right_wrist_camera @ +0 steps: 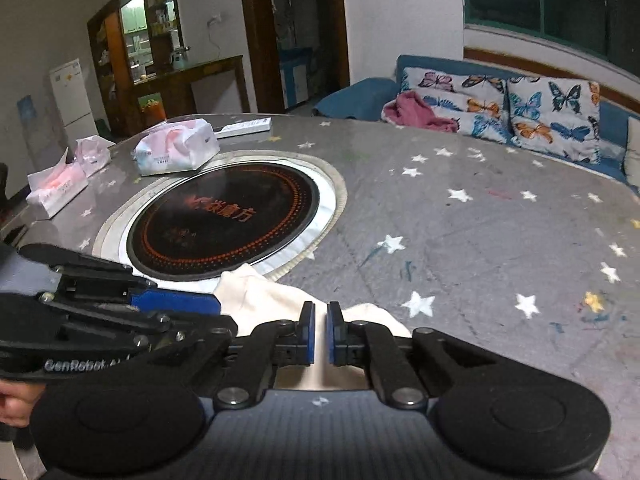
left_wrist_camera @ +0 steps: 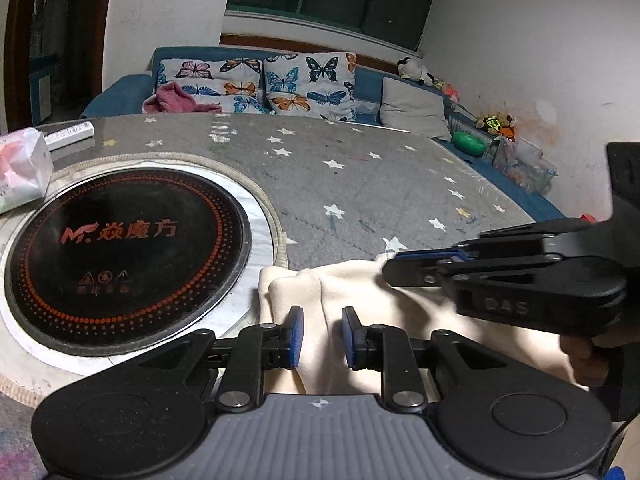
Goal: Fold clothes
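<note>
At far left sit the tissue packs [right_wrist_camera: 176, 150], then the black hob [left_wrist_camera: 124, 256] set in my starred table [left_wrist_camera: 360, 184]. My left claw [left_wrist_camera: 321, 338] stands slightly apart over the cream cloth [left_wrist_camera: 344, 292], pads not pressing it. My right claw [right_wrist_camera: 321, 332] is nearly together, cloth in its narrow gap.
</note>
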Available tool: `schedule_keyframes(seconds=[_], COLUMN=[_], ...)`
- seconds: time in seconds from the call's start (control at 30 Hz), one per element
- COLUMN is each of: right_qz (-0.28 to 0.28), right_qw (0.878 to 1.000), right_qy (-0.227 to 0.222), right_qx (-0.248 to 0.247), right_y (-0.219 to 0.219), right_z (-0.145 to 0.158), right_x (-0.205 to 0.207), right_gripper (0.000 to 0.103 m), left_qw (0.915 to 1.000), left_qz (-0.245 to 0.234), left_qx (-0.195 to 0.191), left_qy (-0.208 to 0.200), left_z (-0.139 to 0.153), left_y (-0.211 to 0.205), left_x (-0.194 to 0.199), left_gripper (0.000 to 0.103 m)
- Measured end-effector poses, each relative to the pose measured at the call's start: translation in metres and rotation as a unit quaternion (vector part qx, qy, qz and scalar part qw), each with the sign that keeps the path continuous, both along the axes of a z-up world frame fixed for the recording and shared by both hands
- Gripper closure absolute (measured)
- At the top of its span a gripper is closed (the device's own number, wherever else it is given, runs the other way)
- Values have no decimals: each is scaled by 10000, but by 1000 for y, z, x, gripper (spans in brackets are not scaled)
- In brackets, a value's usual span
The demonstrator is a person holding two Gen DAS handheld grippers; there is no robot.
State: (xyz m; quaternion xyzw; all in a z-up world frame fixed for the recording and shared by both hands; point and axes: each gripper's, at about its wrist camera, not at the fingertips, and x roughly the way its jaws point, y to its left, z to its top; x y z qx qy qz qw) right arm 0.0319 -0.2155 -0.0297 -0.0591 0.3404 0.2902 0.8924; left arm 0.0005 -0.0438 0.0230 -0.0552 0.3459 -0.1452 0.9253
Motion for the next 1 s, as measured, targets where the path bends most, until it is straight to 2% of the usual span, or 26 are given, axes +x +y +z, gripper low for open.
schedule_keyframes(seconds=[0.23, 0.33, 0.4, 0.63, 0.87, 1.0], right_qz=[-19, 46, 126, 498, 1048, 1350], right_qw=[9995, 9991, 9987, 9964, 9882, 9810], right_qy=[-81, -240, -326, -450, -741, -913], right_qx=[-307, -342, -373, -508, -834, -1054], right_y=[-3, -2, -1, 11, 37, 54], right_z=[-1, 8, 13, 18, 14, 11], right_x=[-19, -32, -43, -81, -120, -132], right_gripper=[95, 94, 94, 85, 72, 68], left_qw=[10000, 9999, 9998, 9994, 9985, 9973], left_qz=[15, 40, 96, 269, 531, 734], left_qx=[64, 118, 148, 169, 90, -23], left_qy=[-1, -58, -128, -117, -113, -95], left_z=[0, 4, 7, 12, 16, 20], left_y=[-2, -2, -1, 8, 29, 43], left_x=[1, -3, -6, -12, -20, -24], left_gripper=[79, 74, 63, 53, 45, 30])
